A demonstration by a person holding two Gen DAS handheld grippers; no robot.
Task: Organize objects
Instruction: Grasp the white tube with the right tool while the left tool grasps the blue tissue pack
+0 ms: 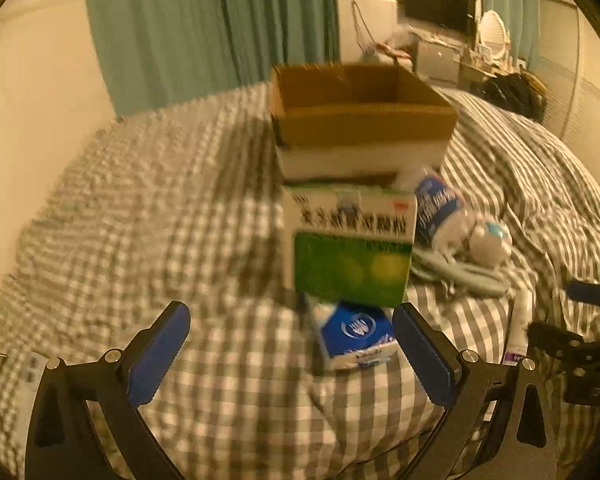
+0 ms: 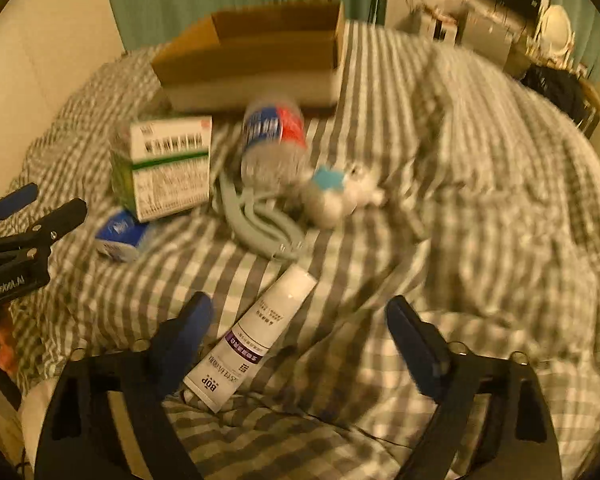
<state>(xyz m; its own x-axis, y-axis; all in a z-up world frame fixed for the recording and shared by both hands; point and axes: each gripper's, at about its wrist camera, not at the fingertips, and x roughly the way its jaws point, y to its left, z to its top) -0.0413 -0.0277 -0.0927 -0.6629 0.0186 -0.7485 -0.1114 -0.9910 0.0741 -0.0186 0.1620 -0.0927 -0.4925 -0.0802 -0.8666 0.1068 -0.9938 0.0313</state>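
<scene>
so everything's sitting on a bed [image 2: 480,200] with a grey and white checked cover, both views pretty blurry. at the far end there's an open cardboard box [image 2: 256,56], looks empty from what shows. just in front of it, a white and green carton [image 2: 168,168] stands upright, and a small blue and white pack [image 2: 120,234] lies near its lower left corner (touching or not, can't tell). right of the carton is a clear plastic bottle [image 2: 274,140] on its side with a blue and red label, then a little white plush toy [image 2: 336,192] with a blue patch, and a pale grey looped thing [image 2: 260,228] lying under and in front of those two. nearest of all, a white tube [image 2: 252,340] with a purple band lies slanted on the cover.

the left gripper [image 1: 292,344] has its jaws spread wide, holding nothing, the blue pack just ahead of them. the right gripper [image 2: 300,340] is spread too, hovering over the tube, which sits close to its left finger, not pinched.
</scene>
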